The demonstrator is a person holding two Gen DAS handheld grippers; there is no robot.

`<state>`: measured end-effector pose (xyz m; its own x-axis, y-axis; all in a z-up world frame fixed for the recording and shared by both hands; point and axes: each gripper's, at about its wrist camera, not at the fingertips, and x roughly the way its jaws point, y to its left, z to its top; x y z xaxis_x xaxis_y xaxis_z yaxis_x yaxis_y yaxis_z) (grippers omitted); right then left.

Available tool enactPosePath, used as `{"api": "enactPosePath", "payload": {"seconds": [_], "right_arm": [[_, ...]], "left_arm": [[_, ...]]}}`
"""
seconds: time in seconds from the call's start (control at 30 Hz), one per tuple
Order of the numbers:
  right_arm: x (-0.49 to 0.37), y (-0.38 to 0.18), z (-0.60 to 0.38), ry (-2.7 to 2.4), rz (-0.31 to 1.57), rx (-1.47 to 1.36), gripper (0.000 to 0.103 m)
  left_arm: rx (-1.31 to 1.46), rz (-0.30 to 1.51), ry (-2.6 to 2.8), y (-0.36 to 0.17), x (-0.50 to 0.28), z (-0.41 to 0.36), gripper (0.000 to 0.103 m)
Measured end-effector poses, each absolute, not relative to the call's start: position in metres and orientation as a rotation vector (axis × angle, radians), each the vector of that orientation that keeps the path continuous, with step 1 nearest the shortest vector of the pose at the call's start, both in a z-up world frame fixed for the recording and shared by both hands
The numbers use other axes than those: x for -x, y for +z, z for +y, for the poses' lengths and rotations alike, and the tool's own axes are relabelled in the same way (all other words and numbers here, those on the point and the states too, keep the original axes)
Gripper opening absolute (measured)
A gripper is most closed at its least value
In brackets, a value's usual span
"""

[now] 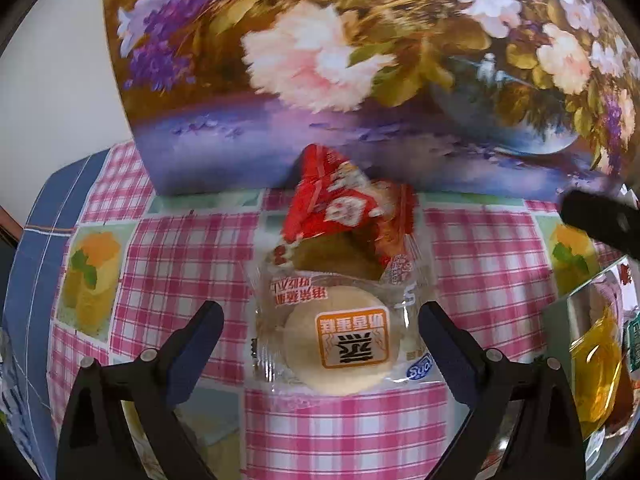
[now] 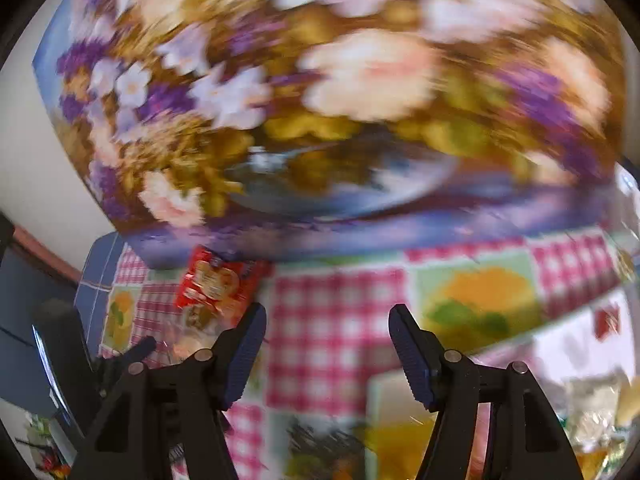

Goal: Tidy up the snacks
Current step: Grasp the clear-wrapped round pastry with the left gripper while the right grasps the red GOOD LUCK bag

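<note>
A round pale cake in a clear wrapper with an orange label lies on the checked tablecloth. My left gripper stands open around it, one finger on each side, pads apart from the wrapper. Behind the cake lie a brown cake in a clear wrapper and a red snack packet. In the blurred right wrist view my right gripper is open over bare tablecloth with nothing between its fingers. The red packet shows to its left.
A large box printed with flowers stands at the back of the table. A clear container with a yellow packet stands at the right. The other gripper's dark tip shows at the right edge. The left gripper shows low left.
</note>
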<state>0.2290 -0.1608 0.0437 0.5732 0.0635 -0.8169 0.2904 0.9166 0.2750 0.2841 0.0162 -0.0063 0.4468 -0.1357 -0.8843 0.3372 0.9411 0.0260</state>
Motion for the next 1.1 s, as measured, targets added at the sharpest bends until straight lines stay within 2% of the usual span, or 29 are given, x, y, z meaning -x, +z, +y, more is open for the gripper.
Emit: {"api": "enactPosePath", "payload": {"seconds": [0.27, 0.33, 0.4, 0.47, 0.53, 0.57, 0.67, 0.7, 0.73, 0.83, 1.1], "right_arm": [[-0.285, 0.019, -0.109, -0.054, 0.994, -0.463, 0.072], [-0.296, 0.011, -0.1, -0.046, 1.004, -0.5, 0.078], [-0.306, 0.005, -0.089, -0.053, 1.007, -0.518, 0.08], [-0.315, -0.003, -0.078, -0.098, 1.028, -0.478, 0.08], [-0.322, -0.011, -0.071, -0.118, 1.042, -0.467, 0.08], [-0.324, -0.013, -0.069, -0.132, 1.045, -0.465, 0.079], [-0.325, -0.02, -0.065, -0.14, 1.051, -0.476, 0.076], [-0.324, -0.022, -0.064, -0.131, 1.05, -0.482, 0.066], [-0.323, -0.023, -0.064, -0.12, 1.048, -0.488, 0.061], [-0.316, -0.023, -0.068, -0.113, 1.035, -0.502, 0.056], [-0.264, 0.0, -0.089, -0.061, 1.012, -0.573, 0.055]], "left_arm": [[-0.162, 1.06, -0.271, -0.011, -0.291, 0.073, 0.098], [-0.149, 1.059, -0.25, -0.012, -0.292, 0.089, 0.098], [-0.135, 1.056, -0.235, -0.014, -0.292, 0.101, 0.098], [-0.112, 1.056, -0.234, -0.015, -0.293, 0.111, 0.096], [-0.083, 1.058, -0.246, -0.018, -0.296, 0.119, 0.088], [-0.069, 1.061, -0.248, -0.019, -0.298, 0.121, 0.088], [-0.048, 1.064, -0.258, -0.024, -0.299, 0.12, 0.086], [-0.045, 1.064, -0.263, -0.029, -0.305, 0.124, 0.08], [-0.034, 1.067, -0.275, -0.03, -0.304, 0.123, 0.072], [-0.04, 1.059, -0.259, -0.028, -0.301, 0.119, 0.069], [0.037, 1.08, -0.23, -0.012, -0.272, 0.112, 0.062]]}}
